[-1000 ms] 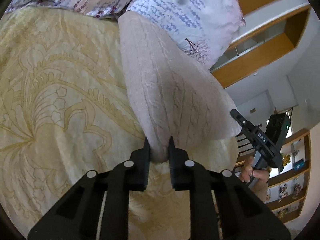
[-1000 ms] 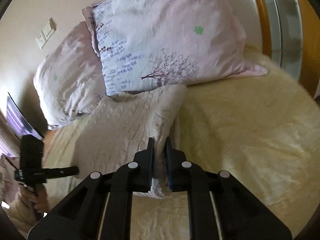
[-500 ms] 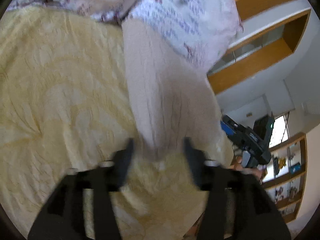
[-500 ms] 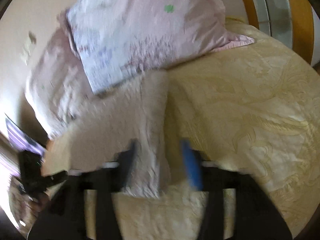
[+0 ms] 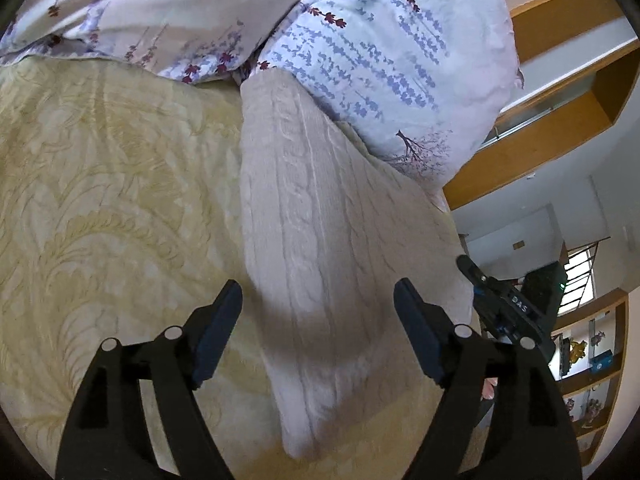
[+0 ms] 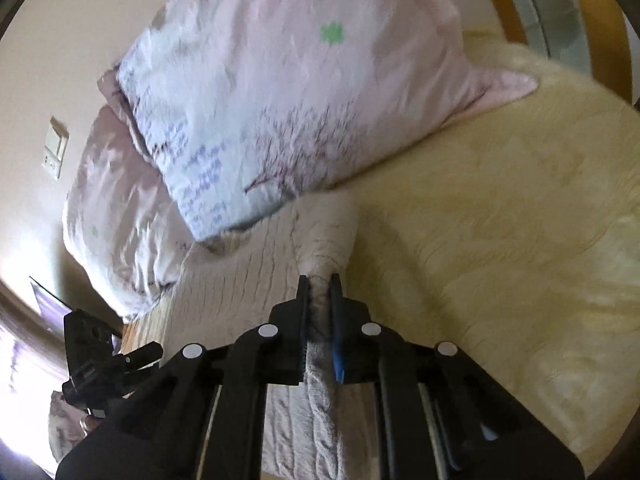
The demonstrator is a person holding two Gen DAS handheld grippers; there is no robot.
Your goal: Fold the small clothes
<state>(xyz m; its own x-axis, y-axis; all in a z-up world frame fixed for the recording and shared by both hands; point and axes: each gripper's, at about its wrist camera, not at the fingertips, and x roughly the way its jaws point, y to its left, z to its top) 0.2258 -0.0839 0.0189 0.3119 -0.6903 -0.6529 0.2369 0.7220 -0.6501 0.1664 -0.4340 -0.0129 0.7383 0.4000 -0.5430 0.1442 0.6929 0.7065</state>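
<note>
A cream cable-knit sweater point(image 5: 320, 248) lies folded lengthwise on the yellow patterned bedspread point(image 5: 100, 208), its far end against the pillows. My left gripper point(image 5: 318, 300) is open wide, its fingers on either side of the sweater's near part, holding nothing. In the right wrist view the same sweater point(image 6: 248, 280) shows, and my right gripper point(image 6: 319, 280) is shut on a raised fold of its edge. The right gripper also shows in the left wrist view point(image 5: 504, 304), and the left gripper in the right wrist view point(image 6: 120, 360).
Two floral pillows point(image 5: 380, 48) point(image 6: 280, 96) lie at the head of the bed. A wooden headboard point(image 5: 560, 92) and shelves point(image 5: 592, 352) stand to the right. The bedspread point(image 6: 500, 240) extends to the right of the sweater.
My left gripper has opened and let go of the sweater, which now lies on the bed. My right gripper opened in between and is now shut on a fold farther up.
</note>
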